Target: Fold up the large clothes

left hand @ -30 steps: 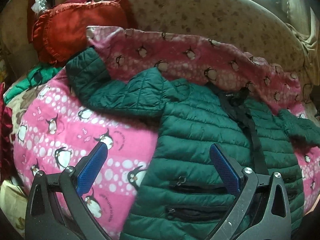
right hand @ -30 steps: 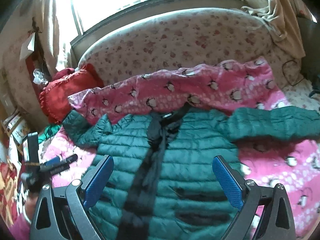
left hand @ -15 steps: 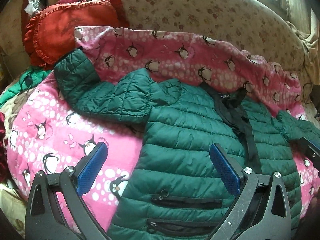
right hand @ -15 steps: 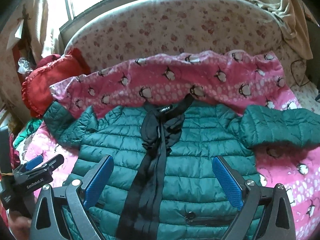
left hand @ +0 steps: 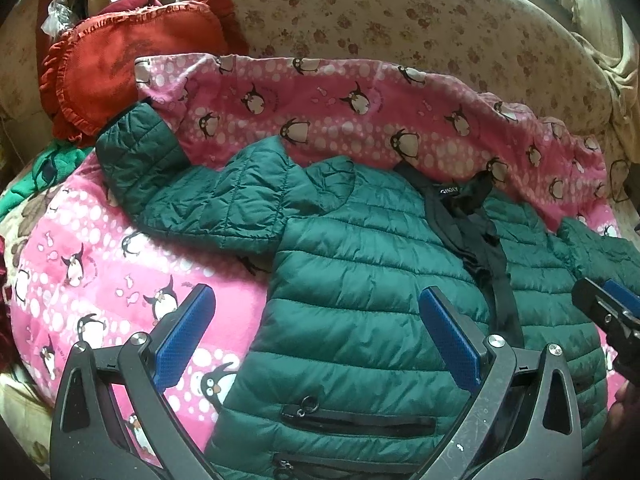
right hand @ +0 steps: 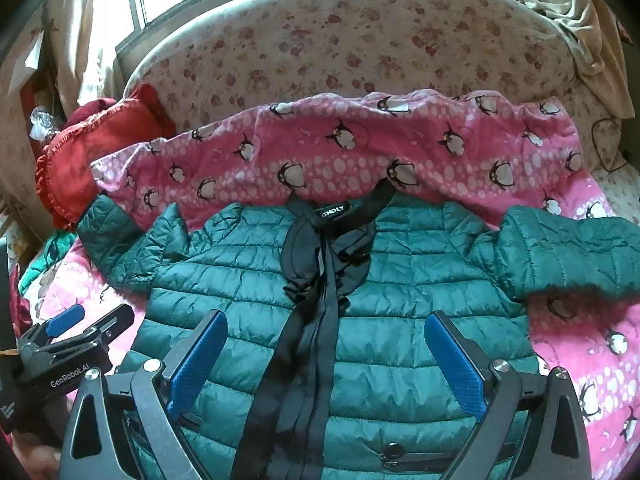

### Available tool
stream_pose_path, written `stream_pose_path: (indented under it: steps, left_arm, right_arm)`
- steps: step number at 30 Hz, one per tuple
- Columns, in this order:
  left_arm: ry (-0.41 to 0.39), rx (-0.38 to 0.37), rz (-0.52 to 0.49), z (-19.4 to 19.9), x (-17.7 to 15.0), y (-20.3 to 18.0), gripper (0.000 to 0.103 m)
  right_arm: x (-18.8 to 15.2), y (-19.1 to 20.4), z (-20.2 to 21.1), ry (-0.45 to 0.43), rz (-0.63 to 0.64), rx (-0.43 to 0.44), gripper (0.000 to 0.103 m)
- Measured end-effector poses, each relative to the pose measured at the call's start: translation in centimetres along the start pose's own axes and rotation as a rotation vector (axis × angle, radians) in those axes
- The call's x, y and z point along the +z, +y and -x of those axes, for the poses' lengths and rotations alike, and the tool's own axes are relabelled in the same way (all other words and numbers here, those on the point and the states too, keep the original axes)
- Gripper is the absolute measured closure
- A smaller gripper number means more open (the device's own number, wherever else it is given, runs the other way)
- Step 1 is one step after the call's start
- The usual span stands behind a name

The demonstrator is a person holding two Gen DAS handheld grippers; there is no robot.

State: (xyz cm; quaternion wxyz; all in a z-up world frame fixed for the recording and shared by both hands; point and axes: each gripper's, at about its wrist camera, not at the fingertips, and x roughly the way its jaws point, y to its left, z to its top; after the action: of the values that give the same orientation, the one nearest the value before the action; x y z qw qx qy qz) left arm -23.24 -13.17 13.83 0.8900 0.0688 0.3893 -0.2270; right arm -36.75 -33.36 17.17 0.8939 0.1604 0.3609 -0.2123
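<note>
While both grippers, left and right, hover spread and empty, the puffy jacket may slip if pinched shallowly.

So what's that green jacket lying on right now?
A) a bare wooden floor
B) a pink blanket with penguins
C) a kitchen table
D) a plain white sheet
B: the green jacket is spread flat on the pink blanket, whose penguin print shows all around it in both views.
</note>
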Motion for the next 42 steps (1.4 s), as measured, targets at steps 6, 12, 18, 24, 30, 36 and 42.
stream_pose_path:
  steps: [6, 12, 18, 24, 30, 36, 42]
  left_arm:
    - [0.018, -0.005, -0.004, -0.9, 0.1, -0.1, 0.001]
    - [0.025, -0.001, -0.002, -1.6, 0.0, -0.1, 0.001]
    - [0.016, -0.007, 0.010, -1.6, 0.2, 0.3, 0.001]
    - [0.015, -0.004, 0.012, -1.8, 0.4, 0.4, 0.001]
    - [0.019, -0.001, 0.016, -2.0, 0.6, 0.4, 0.001]
    - [0.019, 0.013, 0.010, -2.3, 0.6, 0.3, 0.001]
    - [0.021, 0.022, 0.009, -2.8, 0.5, 0.2, 0.001]
  right_arm:
    - [-0.1, 0.5, -0.9, 0.010, 0.018, -0.007, 0.005]
    - [-0.2, 0.8, -1.7, 0.020, 0.013, -0.008, 0.005]
    - [0.0, 1.1, -2.3, 0.029, 0.006, -0.006, 0.005]
    - [0.1, 1.0, -2.8, 0.039, -0.005, -0.008, 0.005]
    - [0.1, 0.6, -3.5, 0.053, -0.016, -0.018, 0.005]
    - [0.1, 0.3, -4.0, 0.067, -0.022, -0.028, 0.005]
    - [0.0, 0.4, -4.6, 0.080, -0.013, -0.033, 0.005]
